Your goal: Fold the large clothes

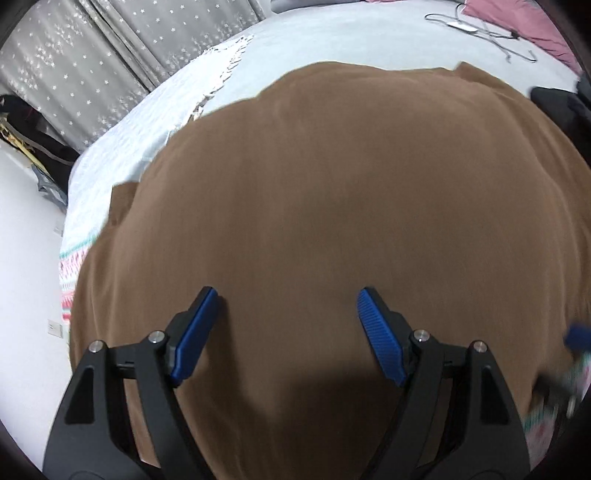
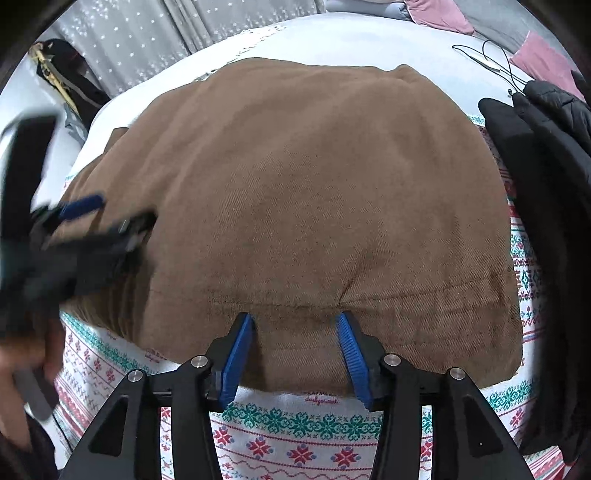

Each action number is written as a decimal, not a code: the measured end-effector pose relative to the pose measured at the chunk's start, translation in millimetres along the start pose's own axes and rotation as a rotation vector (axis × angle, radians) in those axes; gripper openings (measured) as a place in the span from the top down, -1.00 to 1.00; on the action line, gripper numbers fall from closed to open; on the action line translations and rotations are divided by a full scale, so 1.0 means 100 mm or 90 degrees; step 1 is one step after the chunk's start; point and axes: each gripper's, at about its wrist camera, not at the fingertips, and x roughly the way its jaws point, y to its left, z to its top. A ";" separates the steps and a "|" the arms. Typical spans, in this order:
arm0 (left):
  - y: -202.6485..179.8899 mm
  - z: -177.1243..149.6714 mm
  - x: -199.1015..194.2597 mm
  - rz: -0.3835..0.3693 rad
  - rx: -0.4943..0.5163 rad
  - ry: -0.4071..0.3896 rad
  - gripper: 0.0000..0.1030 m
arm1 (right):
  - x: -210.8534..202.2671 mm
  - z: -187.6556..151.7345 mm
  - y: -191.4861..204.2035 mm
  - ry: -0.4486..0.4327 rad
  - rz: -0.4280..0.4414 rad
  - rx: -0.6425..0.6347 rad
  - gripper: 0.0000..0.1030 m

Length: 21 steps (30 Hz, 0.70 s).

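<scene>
A large brown garment (image 1: 332, 192) lies folded flat on the bed and fills most of both views (image 2: 303, 192). My left gripper (image 1: 286, 295) is open, its blue pads spread wide just above the cloth, holding nothing. It also shows blurred at the left of the right wrist view (image 2: 96, 218). My right gripper (image 2: 295, 317) is open, its pads apart over the garment's near hem, holding nothing. A blurred blue piece of it shows at the right edge of the left wrist view (image 1: 578, 334).
The bed has a pale blue cover (image 1: 332, 40) and a patterned white, red and green blanket (image 2: 295, 435) at the near edge. A black jacket (image 2: 546, 155) lies at the right. Cables (image 1: 480, 29) and pink pillows (image 1: 524, 26) lie at the far end. Grey starred curtains (image 1: 92, 66) hang behind.
</scene>
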 end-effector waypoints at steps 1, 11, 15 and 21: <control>0.00 0.09 0.05 0.008 0.002 0.002 -0.54 | 0.01 0.00 0.01 0.001 -0.001 -0.001 0.03; 0.14 0.82 0.55 0.071 -0.039 0.010 -0.73 | 0.09 0.03 0.12 -0.003 -0.032 -0.027 0.00; 0.13 0.88 0.63 0.079 -0.037 0.003 -0.75 | 0.12 0.03 0.13 -0.005 -0.028 -0.033 -0.01; 0.22 0.87 0.67 0.055 -0.061 -0.001 -0.77 | 0.09 -0.04 0.15 -0.012 -0.041 -0.042 -0.01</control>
